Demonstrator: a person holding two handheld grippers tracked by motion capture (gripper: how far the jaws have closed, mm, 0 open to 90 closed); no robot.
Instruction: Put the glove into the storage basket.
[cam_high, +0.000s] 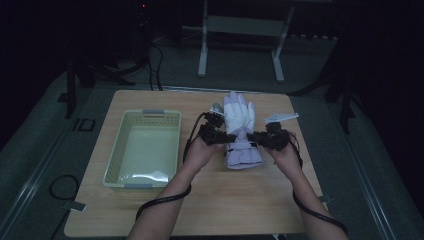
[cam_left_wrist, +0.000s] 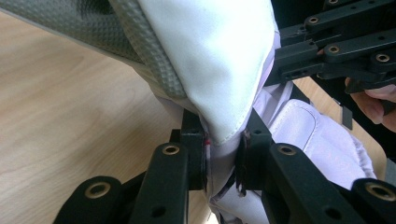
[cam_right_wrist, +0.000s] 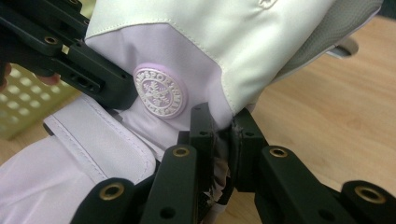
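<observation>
A white and lilac ski glove (cam_high: 240, 130) hangs just above the wooden table (cam_high: 200, 210), fingers pointing away from me. My left gripper (cam_high: 227, 137) is shut on the fabric at the glove's left wrist edge. My right gripper (cam_high: 252, 138) is shut on the right wrist edge. In the left gripper view the jaws (cam_left_wrist: 224, 140) pinch lilac cloth under the white panel (cam_left_wrist: 219, 56). In the right gripper view the jaws (cam_right_wrist: 224, 130) clamp the seam beside a round lilac snowflake badge (cam_right_wrist: 160, 92).
A pale green plastic basket (cam_high: 145, 147) stands empty on the table to the left of the glove, and it shows in the right gripper view's left edge (cam_right_wrist: 23, 98). A metal stand (cam_high: 240, 25) rises behind the table. Dark floor surrounds the table.
</observation>
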